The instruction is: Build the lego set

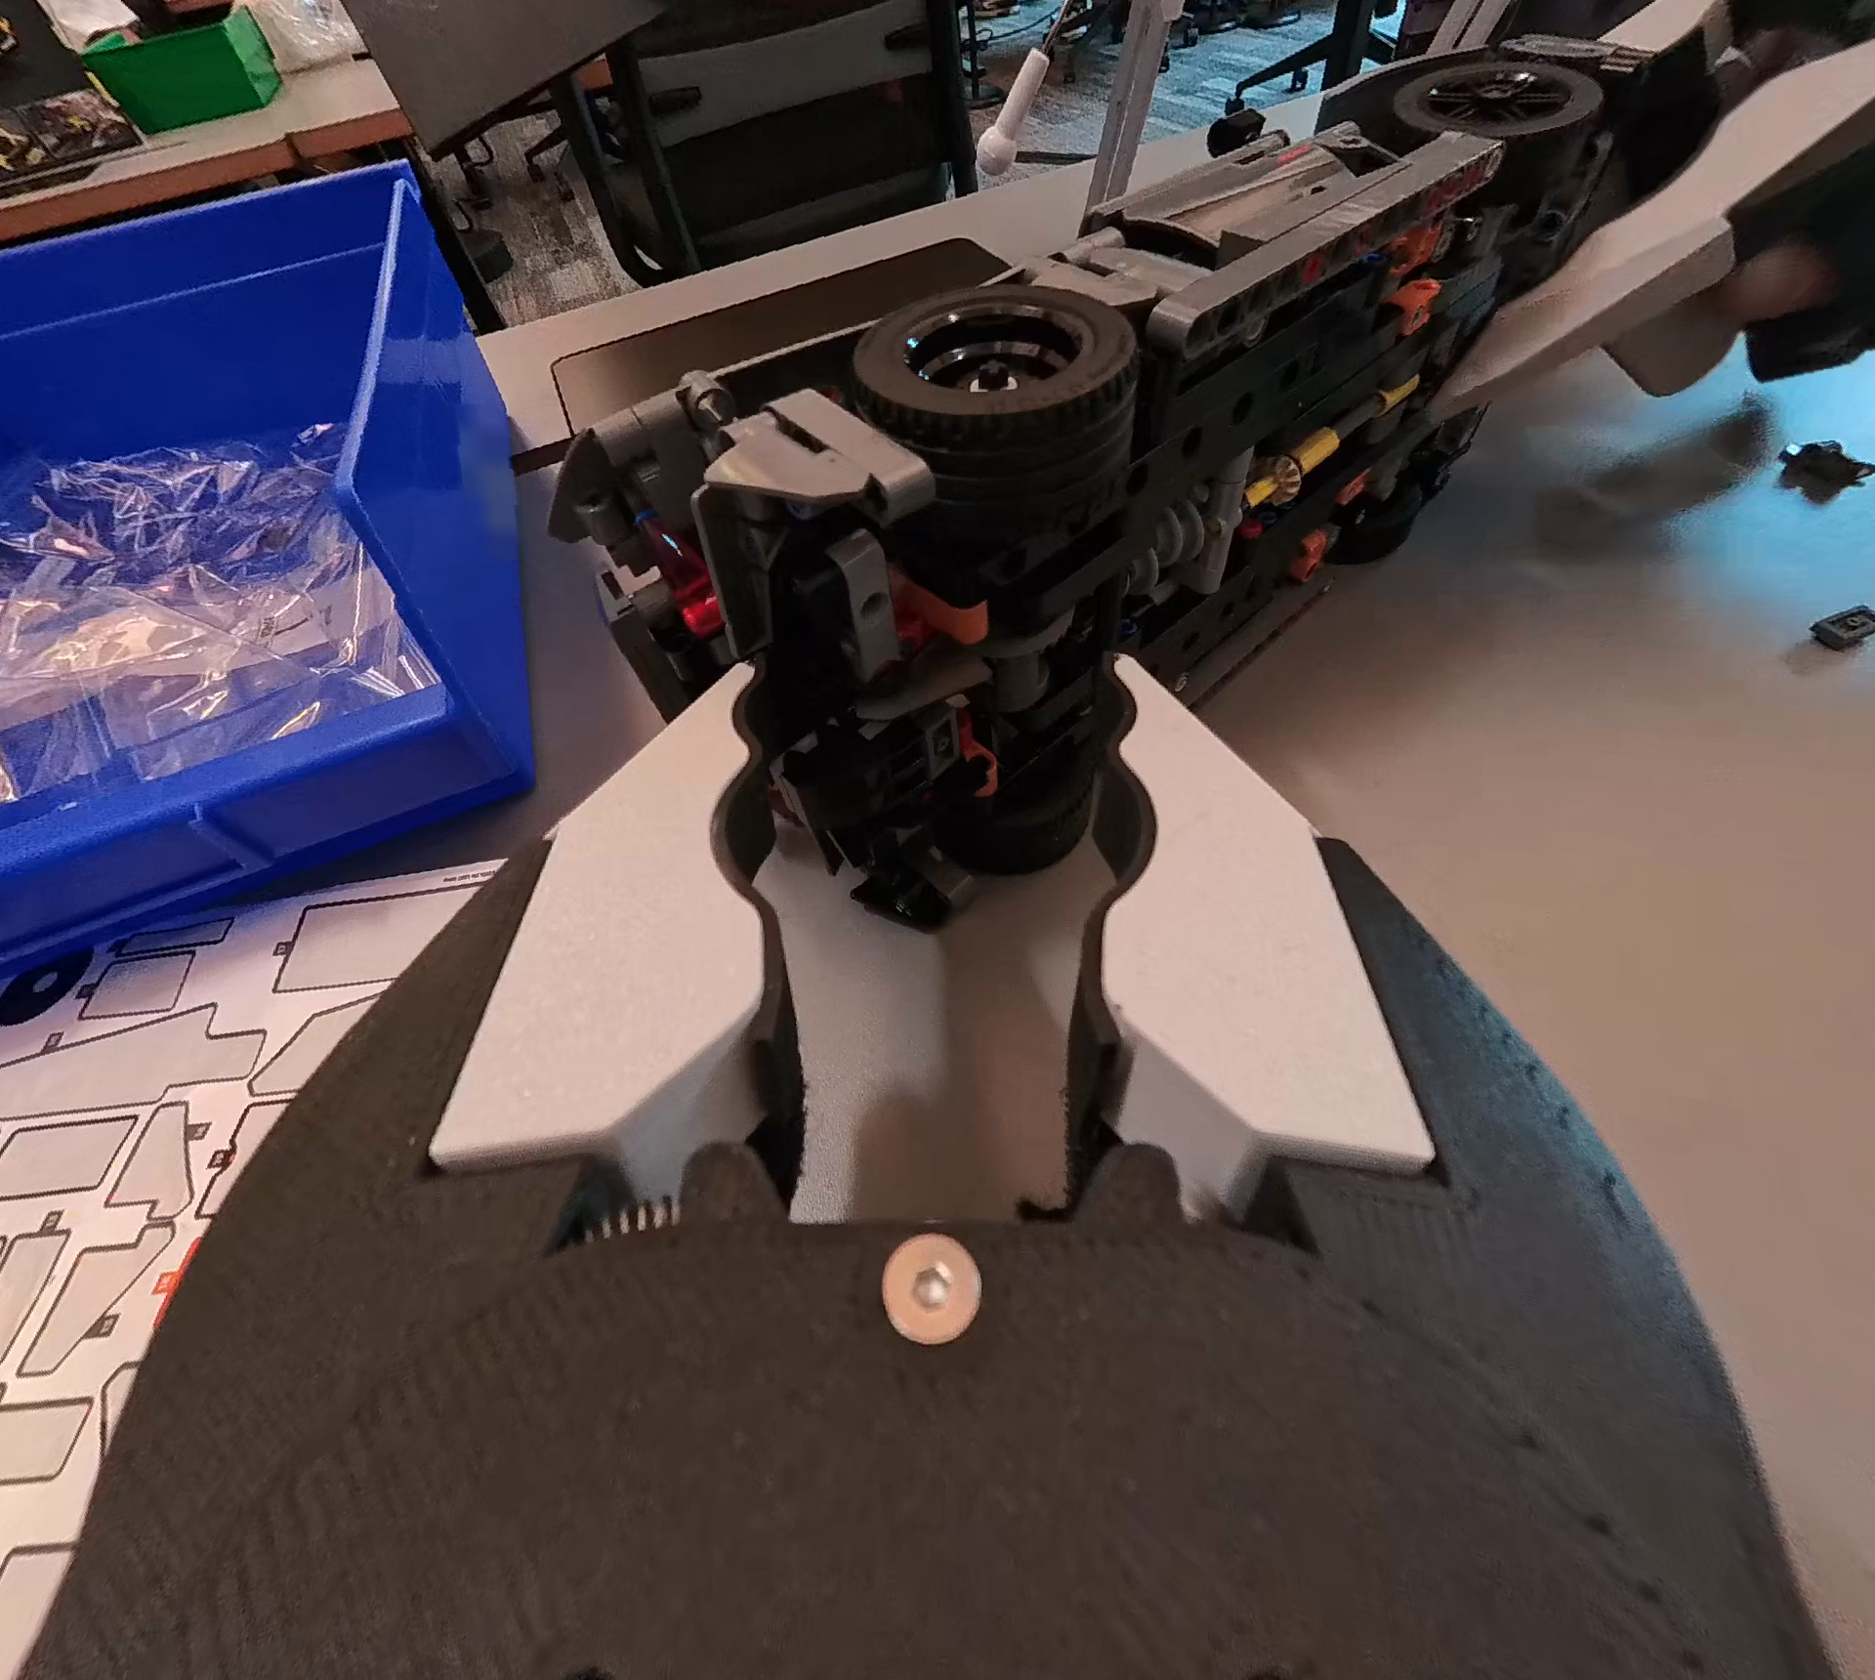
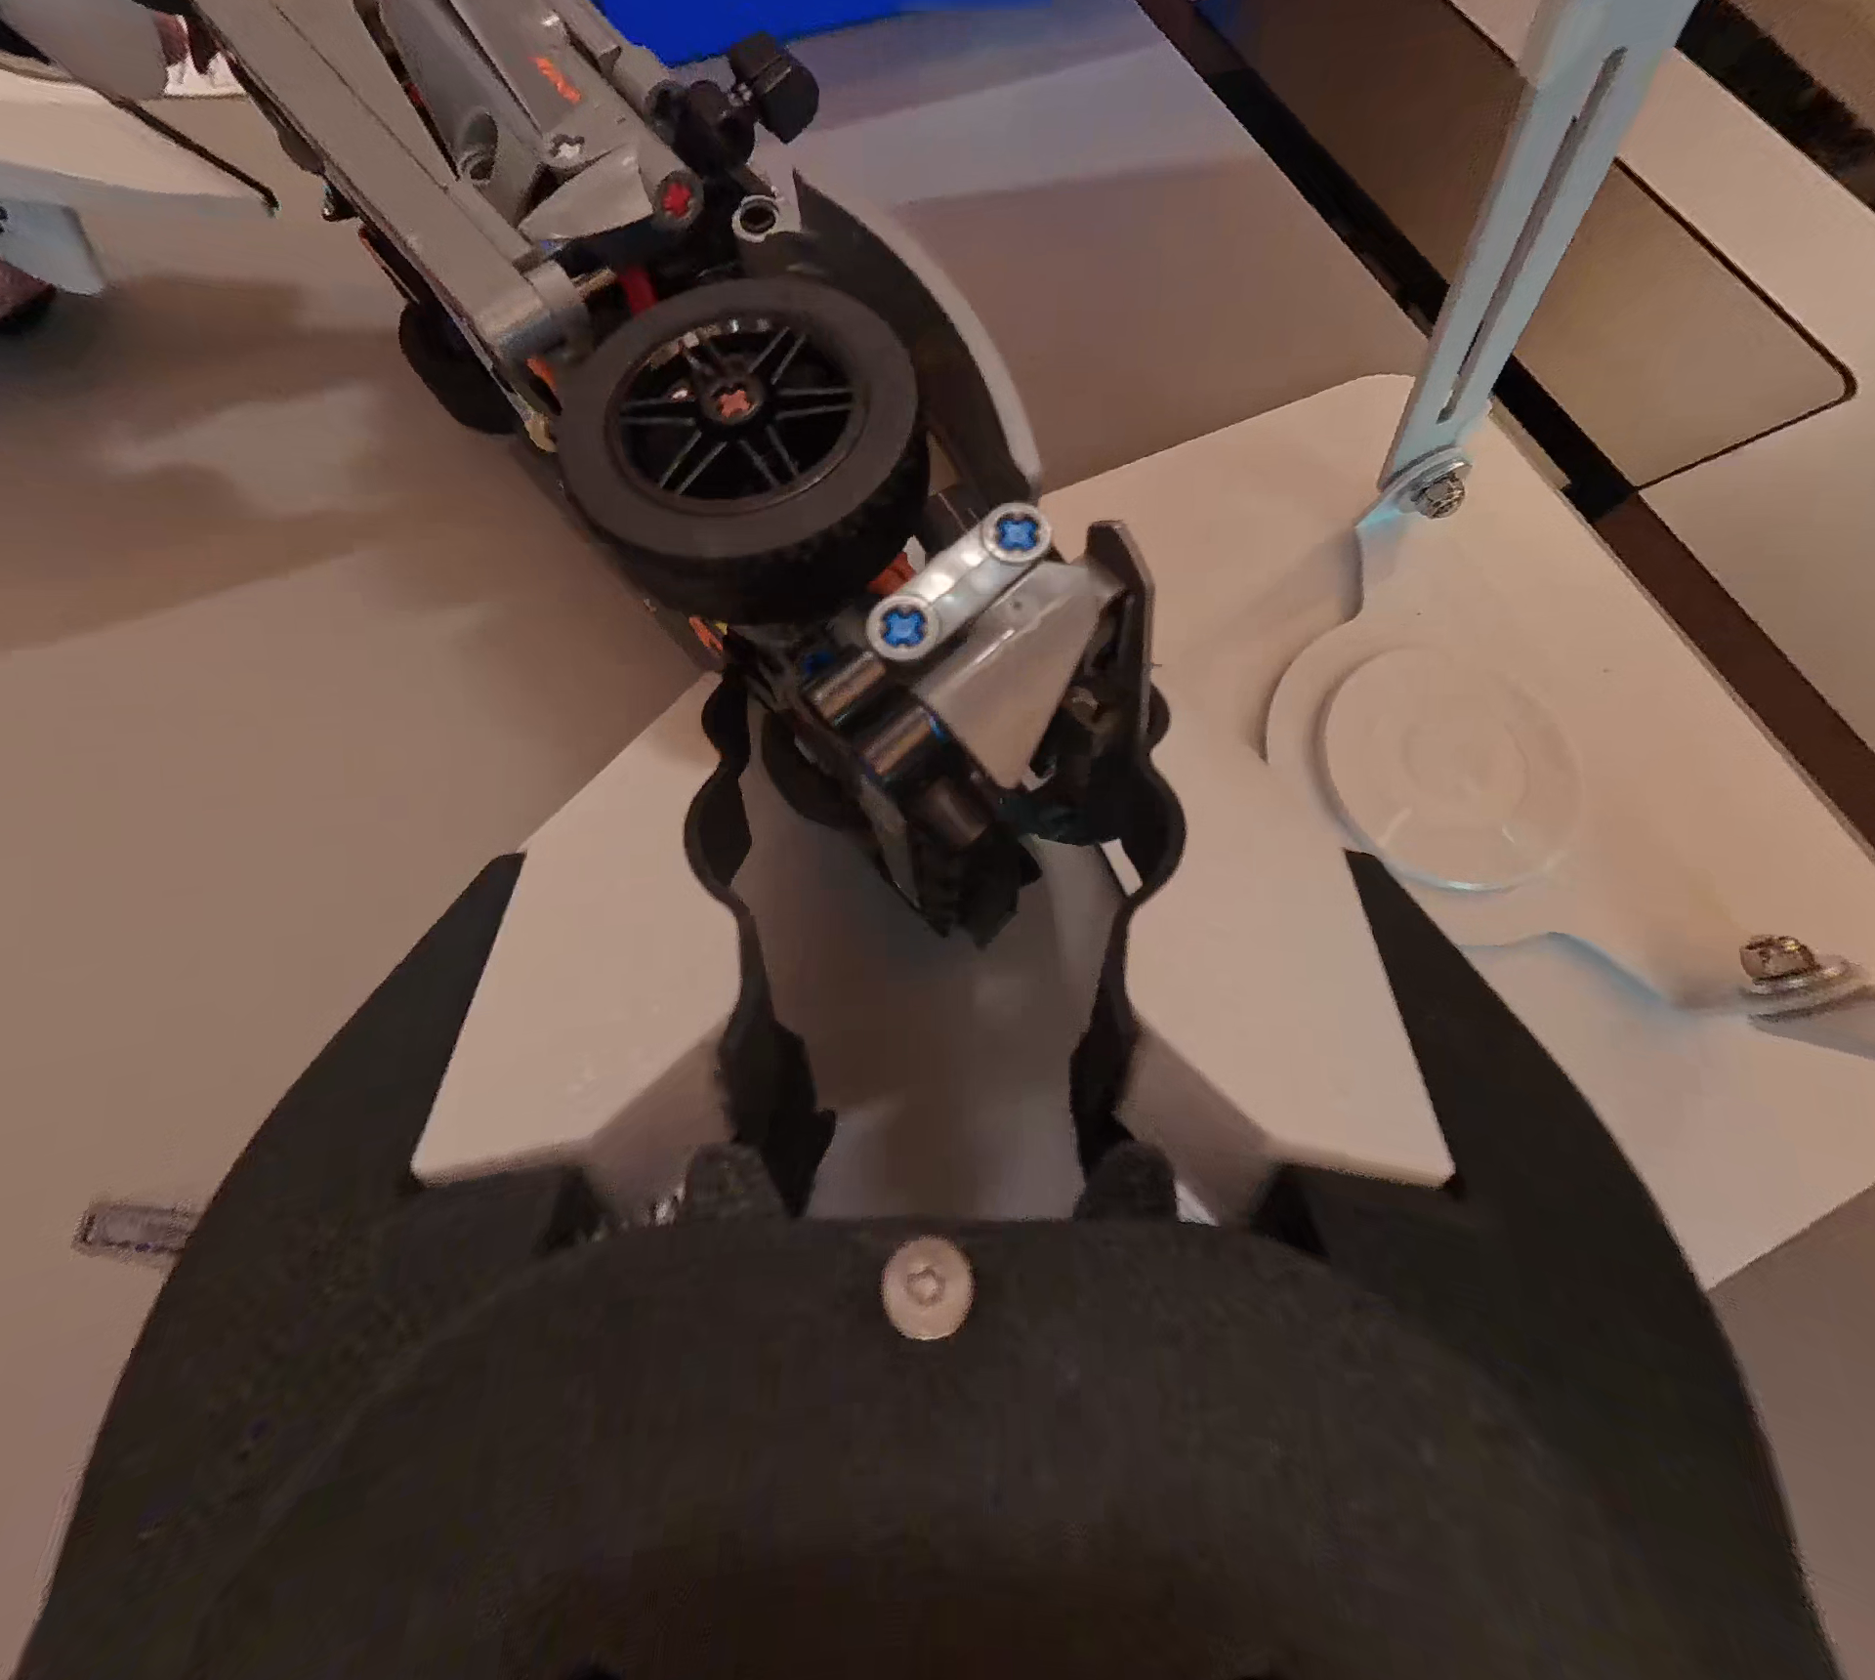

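Lego car (image 1: 1197,454) was tipped on its side on the grey table (image 1: 1471,819), underside facing the left wrist camera, one end in each gripper. Left gripper (image 1: 928,779) had its jaws clamped on one end of the car, fingers either side of the lower wheel and the black and orange parts there. Upper wheel (image 1: 994,383) of that end sat just above the fingers, hub facing up. Right gripper (image 2: 939,779) was clamped on the other end of the car (image 2: 649,373), jaws closed around the black block below a grey wedge panel (image 2: 999,688) with two blue pins. Spoked wheel (image 2: 736,424) sat just beyond the right fingertips. In the left wrist view the right gripper (image 1: 1502,353) showed at the far end of the car, blurred, touching the chassis.

Blue bin (image 1: 233,515) stood left of the car, just beside it, with clear plastic bags (image 1: 183,606) inside. Printed sheet (image 1: 132,1073) lay in front of the bin, partly under the left gripper. Two small dark pieces (image 1: 1826,464) lay on the table right of the car, apart from it. Green bin (image 1: 183,69) sat well behind the blue bin on another table. Metal bracket (image 2: 1522,211) stood right of the car in the right wrist view, bolted to a white plate (image 2: 1451,759).
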Action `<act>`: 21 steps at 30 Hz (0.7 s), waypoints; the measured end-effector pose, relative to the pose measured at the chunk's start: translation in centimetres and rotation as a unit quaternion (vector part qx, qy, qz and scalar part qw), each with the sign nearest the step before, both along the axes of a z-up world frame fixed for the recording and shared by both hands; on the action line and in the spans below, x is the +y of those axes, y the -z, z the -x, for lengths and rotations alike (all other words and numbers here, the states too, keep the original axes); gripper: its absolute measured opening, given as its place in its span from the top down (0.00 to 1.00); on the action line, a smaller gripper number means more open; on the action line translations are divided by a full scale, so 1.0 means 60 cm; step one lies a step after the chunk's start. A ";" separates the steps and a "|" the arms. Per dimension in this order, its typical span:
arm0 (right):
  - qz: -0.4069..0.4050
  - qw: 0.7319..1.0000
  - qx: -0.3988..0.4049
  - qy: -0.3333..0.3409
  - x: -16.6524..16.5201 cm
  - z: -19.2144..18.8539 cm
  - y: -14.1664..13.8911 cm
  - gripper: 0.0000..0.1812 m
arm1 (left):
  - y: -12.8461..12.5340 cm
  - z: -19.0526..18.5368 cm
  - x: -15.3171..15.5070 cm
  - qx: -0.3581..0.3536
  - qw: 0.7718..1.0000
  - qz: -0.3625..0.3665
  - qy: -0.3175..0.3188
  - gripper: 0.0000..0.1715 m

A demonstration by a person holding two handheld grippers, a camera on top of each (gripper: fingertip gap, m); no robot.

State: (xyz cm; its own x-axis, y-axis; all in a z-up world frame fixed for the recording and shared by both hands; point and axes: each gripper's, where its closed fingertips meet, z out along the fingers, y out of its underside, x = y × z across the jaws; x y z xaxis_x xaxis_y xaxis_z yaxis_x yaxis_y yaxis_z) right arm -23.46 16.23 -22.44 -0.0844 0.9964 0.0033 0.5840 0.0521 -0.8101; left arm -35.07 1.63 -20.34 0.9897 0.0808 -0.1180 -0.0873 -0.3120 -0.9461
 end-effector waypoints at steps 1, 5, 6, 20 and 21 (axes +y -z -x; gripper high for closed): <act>0.011 1.000 0.003 0.001 0.000 0.000 -0.001 0.60 | 0.000 0.000 0.000 0.000 1.000 0.000 0.000 0.65; 0.075 0.997 0.030 0.001 -0.003 0.000 -0.015 0.63 | 0.000 0.000 0.000 0.001 1.000 0.001 0.000 0.65; 0.075 0.997 0.031 -0.003 -0.003 -0.001 -0.015 0.64 | 0.000 0.000 0.000 0.000 1.000 0.000 0.000 0.66; 0.038 0.999 0.013 -0.001 0.001 -0.002 -0.005 0.63 | 0.000 0.000 0.000 0.001 1.000 0.000 -0.001 0.65; 0.038 0.999 0.013 -0.003 0.000 -0.003 -0.006 0.63 | 0.000 0.000 0.000 0.001 1.000 0.000 -0.001 0.65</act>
State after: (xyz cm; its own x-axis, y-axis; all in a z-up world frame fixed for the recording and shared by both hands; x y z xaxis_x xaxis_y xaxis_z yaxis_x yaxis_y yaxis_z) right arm -23.27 16.25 -22.11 -0.0913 0.9933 -0.0703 0.5626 -0.0068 -0.8267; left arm -35.06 1.60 -20.35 0.9894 0.0821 -0.1200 -0.0888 -0.3123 -0.9458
